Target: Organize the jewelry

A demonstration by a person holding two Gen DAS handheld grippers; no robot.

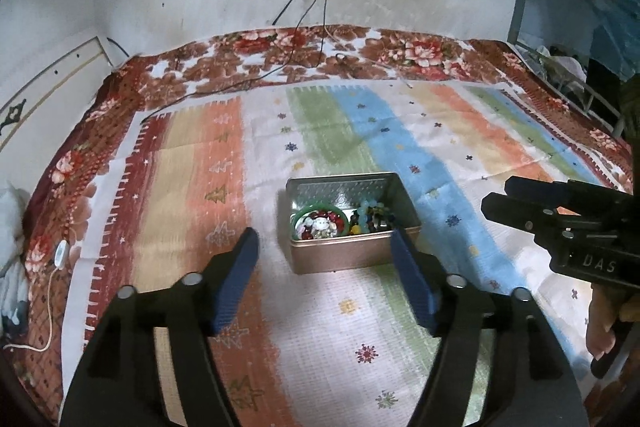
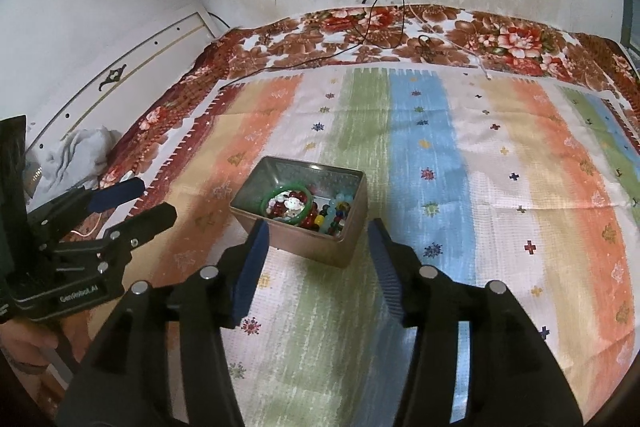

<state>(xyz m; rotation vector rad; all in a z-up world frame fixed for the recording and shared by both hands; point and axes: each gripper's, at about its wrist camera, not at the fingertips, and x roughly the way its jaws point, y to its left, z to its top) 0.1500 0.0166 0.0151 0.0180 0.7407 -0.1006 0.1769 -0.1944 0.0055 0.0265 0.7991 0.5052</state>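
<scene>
An open metal tin [image 1: 340,259] [image 2: 316,247] stands on the striped cloth. It holds a green bangle [image 1: 298,217] [image 2: 267,201], red and white bead pieces and several coloured beads [image 1: 370,217] [image 2: 332,217]. My left gripper [image 1: 324,247] is open and empty, its blue pads either side of the tin's near wall, just short of it. It shows at the left of the right wrist view [image 2: 154,201]. My right gripper [image 2: 318,231] is open and empty, just in front of the tin. It shows at the right of the left wrist view [image 1: 496,195].
The striped cloth [image 1: 400,307] [image 2: 480,187] lies over a floral blanket [image 1: 400,51] [image 2: 500,35] on a bed against a white wall. Black cables [image 1: 304,39] [image 2: 384,27] run from a wall socket onto the blanket. A white cloth bundle [image 2: 76,155] lies at the left edge.
</scene>
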